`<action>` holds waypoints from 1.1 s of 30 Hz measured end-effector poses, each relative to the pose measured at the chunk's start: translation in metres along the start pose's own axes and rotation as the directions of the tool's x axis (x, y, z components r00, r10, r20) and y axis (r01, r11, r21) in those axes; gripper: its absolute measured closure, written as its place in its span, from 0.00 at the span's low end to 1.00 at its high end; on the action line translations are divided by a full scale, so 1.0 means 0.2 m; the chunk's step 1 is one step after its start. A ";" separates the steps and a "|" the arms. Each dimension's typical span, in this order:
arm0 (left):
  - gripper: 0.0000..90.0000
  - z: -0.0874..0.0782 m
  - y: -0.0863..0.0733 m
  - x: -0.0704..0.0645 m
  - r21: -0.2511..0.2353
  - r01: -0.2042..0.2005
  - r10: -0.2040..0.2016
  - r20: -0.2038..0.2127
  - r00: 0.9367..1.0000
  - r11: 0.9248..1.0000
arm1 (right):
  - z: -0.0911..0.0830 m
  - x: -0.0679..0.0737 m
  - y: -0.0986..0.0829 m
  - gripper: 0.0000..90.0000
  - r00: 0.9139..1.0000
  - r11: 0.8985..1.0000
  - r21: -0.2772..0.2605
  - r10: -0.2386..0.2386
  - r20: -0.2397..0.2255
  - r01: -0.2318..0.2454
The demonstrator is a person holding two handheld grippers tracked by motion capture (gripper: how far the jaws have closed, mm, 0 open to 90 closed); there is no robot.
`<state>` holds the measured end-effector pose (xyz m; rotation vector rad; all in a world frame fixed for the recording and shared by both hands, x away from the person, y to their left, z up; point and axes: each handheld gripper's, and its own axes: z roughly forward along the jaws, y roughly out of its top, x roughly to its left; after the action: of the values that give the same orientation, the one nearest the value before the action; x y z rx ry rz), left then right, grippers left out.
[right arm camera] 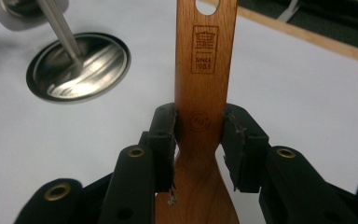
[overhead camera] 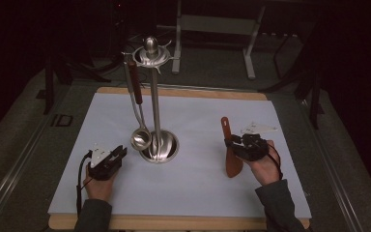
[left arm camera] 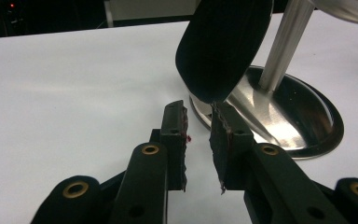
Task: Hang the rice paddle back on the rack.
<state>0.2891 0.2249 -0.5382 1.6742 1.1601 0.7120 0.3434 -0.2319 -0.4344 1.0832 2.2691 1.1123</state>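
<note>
1. Dim room; a pale surface [overhead camera: 198, 193] carries a steel utensil stand [overhead camera: 158, 145] with a ladle [overhead camera: 140, 137] hanging from it.
2. Well to the right of the stand lies a wooden spatula [overhead camera: 232, 157], flat on the surface.
3. Its long axis runs away from the person, handle end with the hanging hole pointing far, blade near.
4. Right gripper [right arm camera: 199, 140] is closed on the spatula's neck, just above the blade.
5. Judged stiff, light, smooth; that narrow neck suits the grip.
6. Left gripper [left arm camera: 198, 135], just left of the stand's base, is slightly open and holds nothing.

Dim, dark surroundings; bright white table [overhead camera: 198, 193]; glare on steel stand [overhead camera: 159, 145].
</note>
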 end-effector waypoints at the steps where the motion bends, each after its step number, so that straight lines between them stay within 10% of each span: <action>1: 0.84 0.00 0.00 0.00 0.000 0.000 0.000 0.000 1.000 1.000 | 0.00 0.00 0.01 0.74 1.000 1.000 -0.006 -0.003 -0.002 0.003; 33: 0.84 0.00 0.00 0.00 -0.001 0.003 -0.003 0.000 1.000 1.000 | -0.01 0.18 0.16 0.74 0.999 0.988 -0.152 -0.027 -0.031 0.022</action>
<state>0.2894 0.2251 -0.5382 1.6712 1.1621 0.7109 0.3353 -0.1922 -0.4083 0.9811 2.1763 1.2779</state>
